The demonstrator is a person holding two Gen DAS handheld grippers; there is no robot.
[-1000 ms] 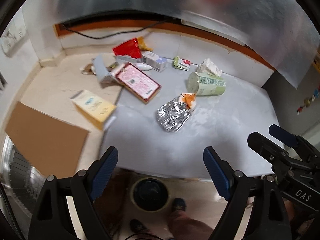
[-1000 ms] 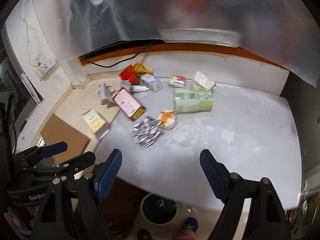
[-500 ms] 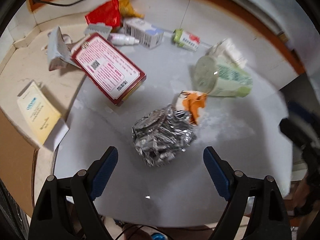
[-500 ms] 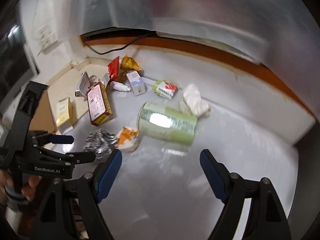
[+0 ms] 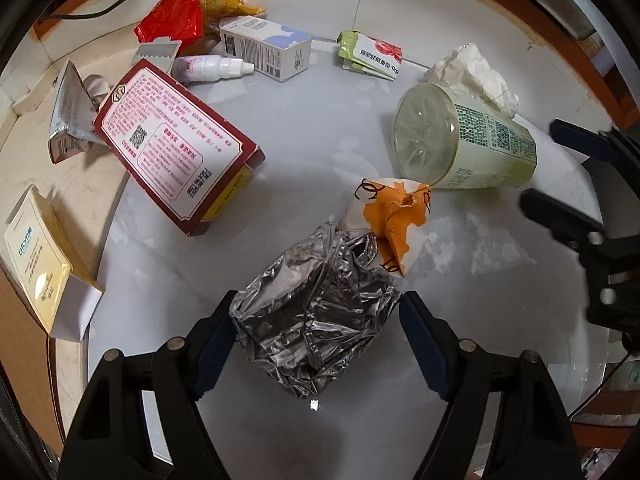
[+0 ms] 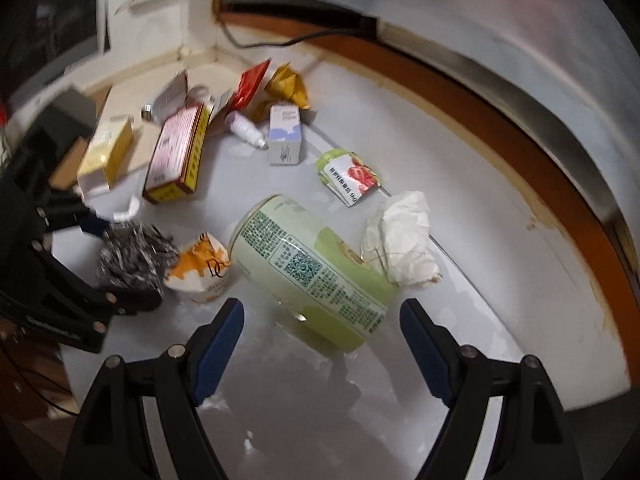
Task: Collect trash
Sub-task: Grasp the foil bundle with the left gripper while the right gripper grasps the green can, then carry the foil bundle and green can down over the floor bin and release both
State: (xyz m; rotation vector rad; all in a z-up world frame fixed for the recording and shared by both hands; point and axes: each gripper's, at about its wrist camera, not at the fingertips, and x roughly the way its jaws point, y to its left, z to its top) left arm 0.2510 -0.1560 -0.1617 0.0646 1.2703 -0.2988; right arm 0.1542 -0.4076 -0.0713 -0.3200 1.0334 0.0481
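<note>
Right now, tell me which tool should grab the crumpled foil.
Left. The left tool is open with the crumpled foil already between its fingers; the right tool faces the green can instead.

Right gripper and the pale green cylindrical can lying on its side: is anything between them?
No. In the right wrist view only bare white tabletop separates the open right gripper from the pale green can.

You have the white bench (image 5: pixel 328 152) spread under and ahead of the claw. Far ahead, a black cable (image 6: pixel 280 42) runs along the orange-brown strip (image 6: pixel 480 92) at the back wall. Off to the left, a brown cardboard sheet (image 5: pixel 20 344) lies flat.
</note>
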